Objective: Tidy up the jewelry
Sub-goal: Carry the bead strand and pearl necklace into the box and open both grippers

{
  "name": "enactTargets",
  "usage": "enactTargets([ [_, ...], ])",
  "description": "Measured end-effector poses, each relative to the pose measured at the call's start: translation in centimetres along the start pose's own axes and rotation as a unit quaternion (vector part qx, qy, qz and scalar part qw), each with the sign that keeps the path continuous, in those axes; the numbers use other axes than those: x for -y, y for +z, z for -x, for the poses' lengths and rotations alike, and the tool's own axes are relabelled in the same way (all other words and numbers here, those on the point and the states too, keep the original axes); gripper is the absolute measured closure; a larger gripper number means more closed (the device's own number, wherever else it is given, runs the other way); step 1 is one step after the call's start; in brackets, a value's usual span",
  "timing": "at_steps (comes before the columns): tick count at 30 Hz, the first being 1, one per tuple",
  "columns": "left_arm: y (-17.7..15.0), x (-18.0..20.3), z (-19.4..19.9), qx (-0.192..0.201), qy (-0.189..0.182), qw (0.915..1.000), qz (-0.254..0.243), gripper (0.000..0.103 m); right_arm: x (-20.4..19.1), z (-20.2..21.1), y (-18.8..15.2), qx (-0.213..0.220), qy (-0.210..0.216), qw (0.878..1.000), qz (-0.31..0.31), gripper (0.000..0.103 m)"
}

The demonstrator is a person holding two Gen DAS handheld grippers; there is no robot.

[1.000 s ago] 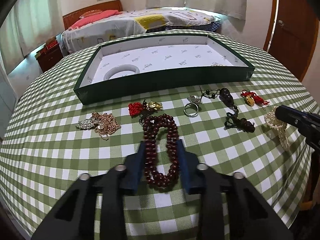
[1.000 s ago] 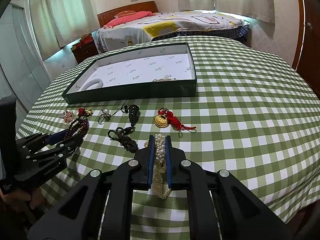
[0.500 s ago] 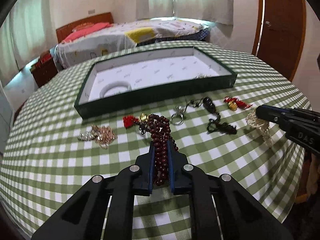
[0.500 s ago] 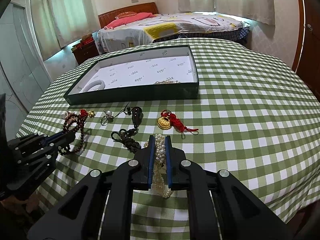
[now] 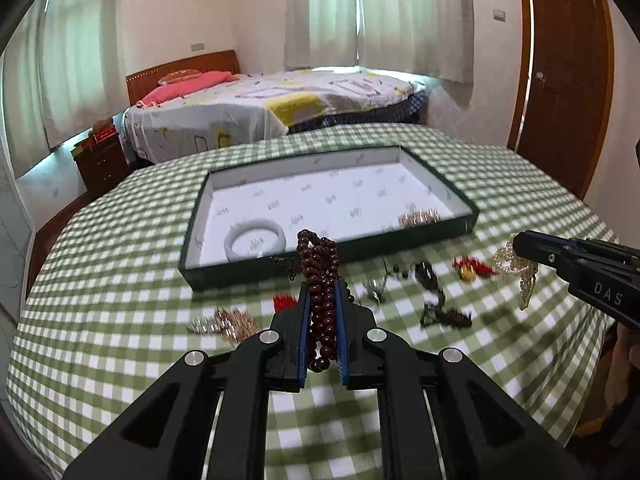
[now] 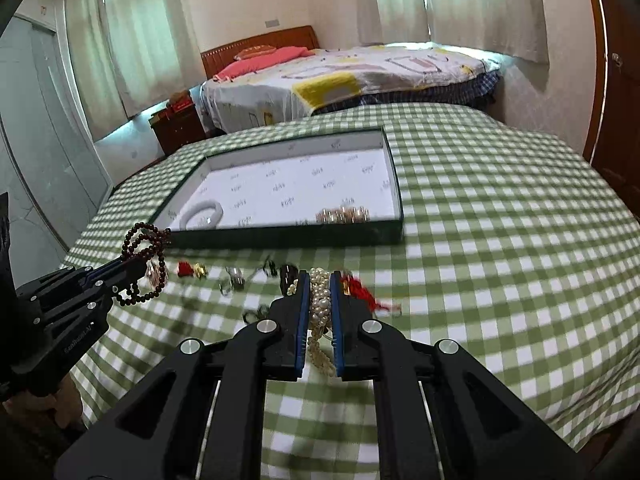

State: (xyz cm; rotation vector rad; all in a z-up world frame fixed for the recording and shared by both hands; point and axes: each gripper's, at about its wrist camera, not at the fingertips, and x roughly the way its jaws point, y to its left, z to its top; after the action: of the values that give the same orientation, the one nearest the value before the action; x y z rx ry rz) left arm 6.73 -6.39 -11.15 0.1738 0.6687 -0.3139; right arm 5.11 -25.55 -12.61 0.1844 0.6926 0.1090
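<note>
My left gripper (image 5: 322,292) is shut on a dark red bead string (image 5: 320,272) and holds it in the air above the table, in front of the green tray (image 5: 456,234). It also shows in the right wrist view (image 6: 146,258). My right gripper (image 6: 320,284) is shut on a pearl necklace (image 6: 320,300), lifted off the cloth; the pearls hang from it in the left wrist view (image 5: 520,268). The tray holds a white bangle (image 5: 256,240) and a gold bracelet (image 5: 420,218).
On the green checked tablecloth (image 5: 120,280) lie a gold chain pile (image 5: 228,324), a red tassel charm (image 5: 472,270), a ring (image 5: 374,290) and a dark corded pendant (image 5: 436,300). A bed (image 5: 280,108) and a wooden door (image 5: 560,80) stand behind the round table.
Both grippers have risen off the table with their strings. The left gripper closed on the bead string a second ago and has since lifted it toward the tray.
</note>
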Motion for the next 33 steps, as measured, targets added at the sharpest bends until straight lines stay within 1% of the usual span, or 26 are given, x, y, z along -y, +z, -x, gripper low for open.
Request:
enactTargets([
  [6,2.6,-0.7,-0.4,0.023,-0.004,0.9997,0.008,0.091,-0.7,0.0,3.3,0.033,0.002,0.999,0.008,0.092],
  [10,4.3,-1.2,-1.0,0.037,-0.004,0.9992,0.014,0.091,-1.2,-0.8,5.7,0.051,0.006,0.999,0.018,0.092],
  [13,5.8,-1.5,-2.0,0.046,-0.003,0.9988,0.016,0.091,-1.5,-1.8,7.3,0.06,0.006,0.998,0.025,0.092],
  [22,10.0,-2.0,-6.0,0.053,-0.004,0.9981,0.031,0.091,-1.4,-6.0,12.0,0.078,0.002,0.996,0.038,0.092],
  [26,10.5,-1.5,-8.0,0.043,-0.009,0.9985,0.032,0.091,-0.6,-8.5,12.6,0.068,0.0,0.997,0.036,0.092],
  [29,9.9,-1.1,-9.7,0.021,-0.012,0.9991,0.035,0.091,0.3,-10.8,12.0,0.044,-0.006,0.999,0.032,0.092],
  [30,9.4,-1.0,-10.6,0.008,-0.013,0.9992,0.037,0.091,0.4,-11.3,11.9,0.037,-0.008,0.999,0.032,0.092],
  [33,8.4,-1.1,-12.5,-0.019,-0.008,0.9989,0.043,0.091,1.3,-13.6,11.0,0.007,-0.015,1.0,0.026,0.092],
])
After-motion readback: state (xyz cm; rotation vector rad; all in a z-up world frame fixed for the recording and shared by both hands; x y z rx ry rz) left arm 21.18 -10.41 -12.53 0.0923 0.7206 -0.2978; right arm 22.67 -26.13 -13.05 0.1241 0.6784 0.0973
